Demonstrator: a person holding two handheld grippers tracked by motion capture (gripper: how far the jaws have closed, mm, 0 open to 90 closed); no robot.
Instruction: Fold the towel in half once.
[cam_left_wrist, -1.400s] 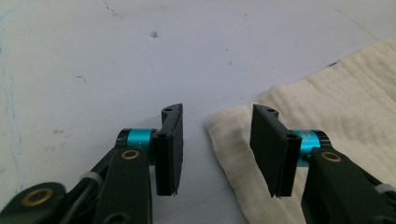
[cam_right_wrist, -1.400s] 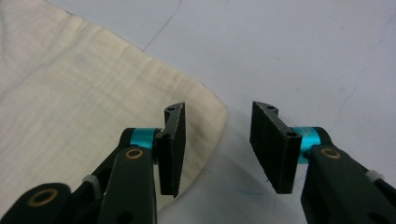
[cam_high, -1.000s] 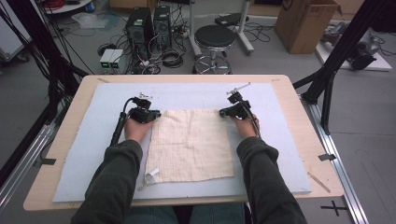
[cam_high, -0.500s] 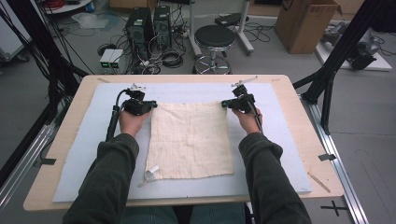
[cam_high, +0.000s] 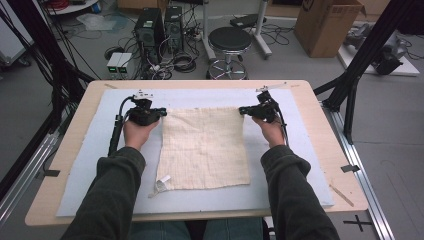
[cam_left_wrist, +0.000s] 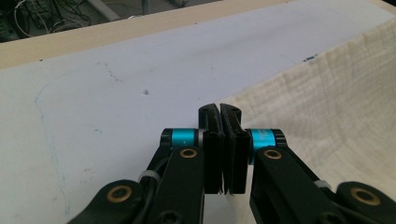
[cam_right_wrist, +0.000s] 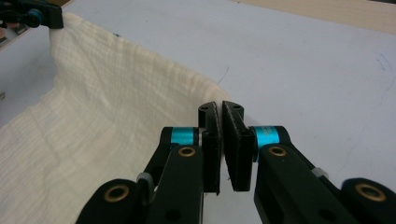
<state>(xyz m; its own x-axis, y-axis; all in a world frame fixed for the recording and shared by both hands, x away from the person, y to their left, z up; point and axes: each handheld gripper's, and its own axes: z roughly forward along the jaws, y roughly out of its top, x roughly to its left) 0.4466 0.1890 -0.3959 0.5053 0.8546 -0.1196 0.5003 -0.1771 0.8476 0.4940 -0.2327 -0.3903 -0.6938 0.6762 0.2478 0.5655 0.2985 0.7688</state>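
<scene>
- Since the earlier high view, both grippers have been carried toward the far edge of the worktop (cam_high: 300, 95) and raised, and the cloth (cam_high: 205, 150) has been drawn out flatter between them.
- The left gripper (cam_high: 161, 112) is clamped on the cloth's far left corner; its jaws are seen pressed together in the left gripper view (cam_left_wrist: 219, 112).
- The right gripper (cam_high: 243, 110) is clamped on the far right corner, its jaws likewise together (cam_right_wrist: 219, 109).
- The cloth's far edge is held taut and slightly lifted; the rest lies on the pale blue mat (cam_high: 80, 185), near the worktop's middle.
- Judged progress: spreading is largely done; lowering and release remain.
- A small white tag (cam_high: 162, 182) is noted at the near left corner.
- Material: cream, loosely woven, crinkled fabric, roughly square.
</scene>
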